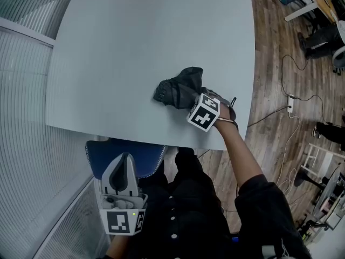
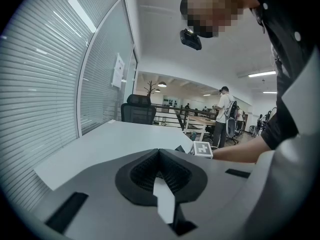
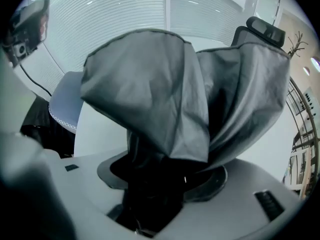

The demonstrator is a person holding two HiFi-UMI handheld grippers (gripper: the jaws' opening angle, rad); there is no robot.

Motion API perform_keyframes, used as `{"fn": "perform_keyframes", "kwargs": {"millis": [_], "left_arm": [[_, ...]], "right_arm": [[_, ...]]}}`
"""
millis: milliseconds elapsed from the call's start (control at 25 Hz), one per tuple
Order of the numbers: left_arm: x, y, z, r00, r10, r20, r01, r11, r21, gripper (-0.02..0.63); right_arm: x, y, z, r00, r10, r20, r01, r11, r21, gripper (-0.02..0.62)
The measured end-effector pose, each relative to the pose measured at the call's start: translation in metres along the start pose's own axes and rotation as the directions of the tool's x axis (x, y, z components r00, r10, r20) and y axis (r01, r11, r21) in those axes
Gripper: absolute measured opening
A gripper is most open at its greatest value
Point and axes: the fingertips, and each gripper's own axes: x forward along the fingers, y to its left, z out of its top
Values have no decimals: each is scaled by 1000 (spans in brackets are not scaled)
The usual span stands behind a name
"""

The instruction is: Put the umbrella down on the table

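Observation:
A folded dark grey umbrella (image 1: pixel 177 89) lies in a crumpled heap on the pale table (image 1: pixel 135 42), close to its front right edge. My right gripper (image 1: pixel 200 104) points steeply down over the umbrella's near end, shut on it, with its marker cube on top. In the right gripper view the grey canopy fabric (image 3: pixel 165 89) billows out of the jaws and hides the pads. My left gripper (image 1: pixel 126 163) hangs low at the left, off the table over a blue chair, shut and holding nothing. In the left gripper view the left gripper's (image 2: pixel 159 154) dark pads meet.
A blue chair (image 1: pixel 105 151) stands under the table's front edge. A glass wall with blinds (image 1: pixel 21 117) runs along the left. Wooden floor with cables and a power strip (image 1: pixel 291 104) lies to the right. Across the office stands a person (image 2: pixel 223 115) among desks.

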Motion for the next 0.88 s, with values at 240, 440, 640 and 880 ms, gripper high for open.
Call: {"fn": "perform_keyframes", "kwargs": {"millis": [240,440,640,880], "left_arm": [[1,-3,0,1000,-10,4,10,1000,2,14],[-2,-9,7,1000,-10,12,10,1000,9,14],[-2,-14,7,999,-21,25,21,1000,17,14],[1,-23,25,995,-51,89,47,998,51,14]], "right_arm": [[-2,-5,1,1000,-18,15,18,1000,-5,293],[-13,-3,-2,999,-33,35,34,999,-16,338],[-22,4,-6,995,-68,79,71,997,-34,350],[-66,-4,-4,957,-179,227,169,984,63,347]]}}
